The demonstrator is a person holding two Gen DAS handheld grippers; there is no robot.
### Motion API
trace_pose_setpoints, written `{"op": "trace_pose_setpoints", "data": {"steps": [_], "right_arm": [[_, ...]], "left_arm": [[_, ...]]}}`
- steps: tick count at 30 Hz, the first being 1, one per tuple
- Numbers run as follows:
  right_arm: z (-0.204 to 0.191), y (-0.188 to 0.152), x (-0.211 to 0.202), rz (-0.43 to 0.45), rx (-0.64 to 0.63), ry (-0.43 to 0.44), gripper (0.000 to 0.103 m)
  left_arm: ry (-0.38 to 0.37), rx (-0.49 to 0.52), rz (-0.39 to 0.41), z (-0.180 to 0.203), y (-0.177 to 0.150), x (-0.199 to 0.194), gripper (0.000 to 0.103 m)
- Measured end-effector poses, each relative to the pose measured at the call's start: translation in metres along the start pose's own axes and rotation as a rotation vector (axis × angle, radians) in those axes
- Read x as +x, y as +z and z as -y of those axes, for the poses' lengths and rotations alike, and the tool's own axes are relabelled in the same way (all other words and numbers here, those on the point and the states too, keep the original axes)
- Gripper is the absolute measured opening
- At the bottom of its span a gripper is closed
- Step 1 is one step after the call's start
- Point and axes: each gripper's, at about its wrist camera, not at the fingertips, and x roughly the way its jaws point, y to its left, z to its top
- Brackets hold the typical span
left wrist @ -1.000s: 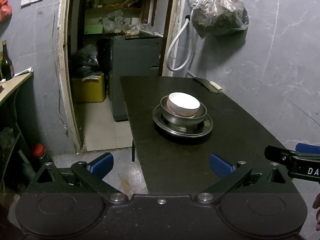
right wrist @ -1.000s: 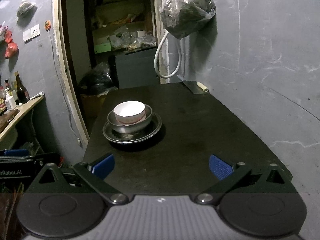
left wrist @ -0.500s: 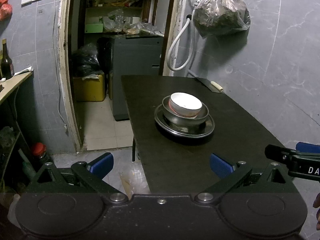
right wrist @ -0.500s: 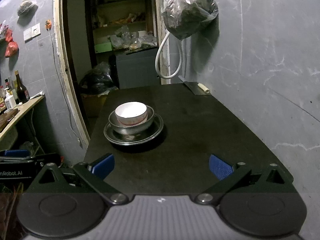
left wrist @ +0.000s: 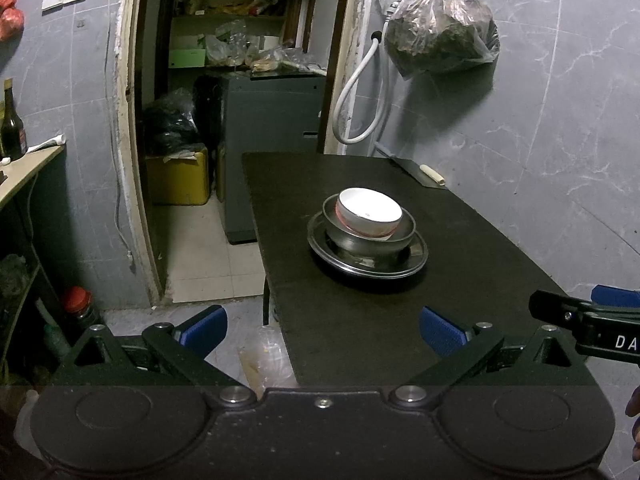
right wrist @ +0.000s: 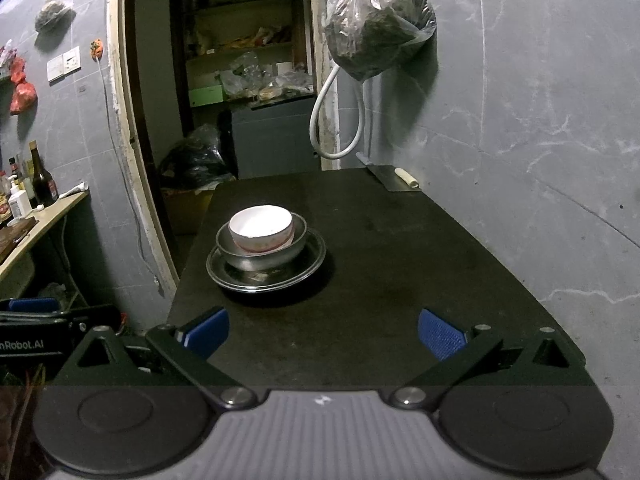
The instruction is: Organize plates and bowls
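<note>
A black worktop (left wrist: pixel 360 320) is seen from its near edge, with its right long edge set against a grey tiled wall. On it, 3 dishes are stacked toward the left long edge, about midway between the near and far edges. A white ceramic bowl (left wrist: pixel 369 213) with a reddish band on its outer wall is nested inside a steel bowl (left wrist: pixel 404 234), and the steel bowl is seated on a shallow steel plate (left wrist: pixel 416 258). In the right wrist view the same white ceramic bowl (right wrist: pixel 261 227) is seen upright within the steel bowl (right wrist: pixel 260 258), and the steel plate (right wrist: pixel 312 264) is seen lying flat on the worktop (right wrist: pixel 380 280).

The left tool (left wrist: pixel 323 327) is held spread wide at the near left corner of the worktop, with nothing between its blue pads, and it is kept well apart from the stack. The right tool (right wrist: pixel 323 327) is likewise held spread wide above the near edge, with nothing gripped, and the stack is seen ahead of it and to its left. Part of the right tool is caught at the right margin of the left wrist view.

At the far right corner a cleaver (left wrist: pixel 420 170) with a pale handle is laid flat. A filled plastic bag (left wrist: pixel 440 36) is hung on the wall above it, beside a looped white hose (left wrist: pixel 360 92). A doorway into a cluttered storeroom is seen beyond the far edge.
</note>
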Motion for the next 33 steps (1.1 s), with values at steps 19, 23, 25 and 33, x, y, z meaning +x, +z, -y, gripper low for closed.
{"op": "trace_pose_setpoints", "data": {"steps": [19,23,25,33], "right_arm": [[0.005,-0.001,-0.003,0.008,0.008,-0.001,0.103],[0.008,-0.001,-0.005,0.011,0.013,-0.003,0.103],[0.009,-0.001,-0.005,0.012,0.013,-0.003,0.103],[0.011,-0.001,-0.007,0.014,0.019,-0.002,0.103]], "left_arm": [[-0.004,0.01,0.002,0.006,0.002,0.0,0.102],[-0.004,0.01,0.003,0.007,0.002,0.0,0.102],[-0.005,0.012,0.003,0.008,0.001,0.0,0.102],[-0.008,0.021,0.002,0.013,0.002,0.001,0.102]]}}
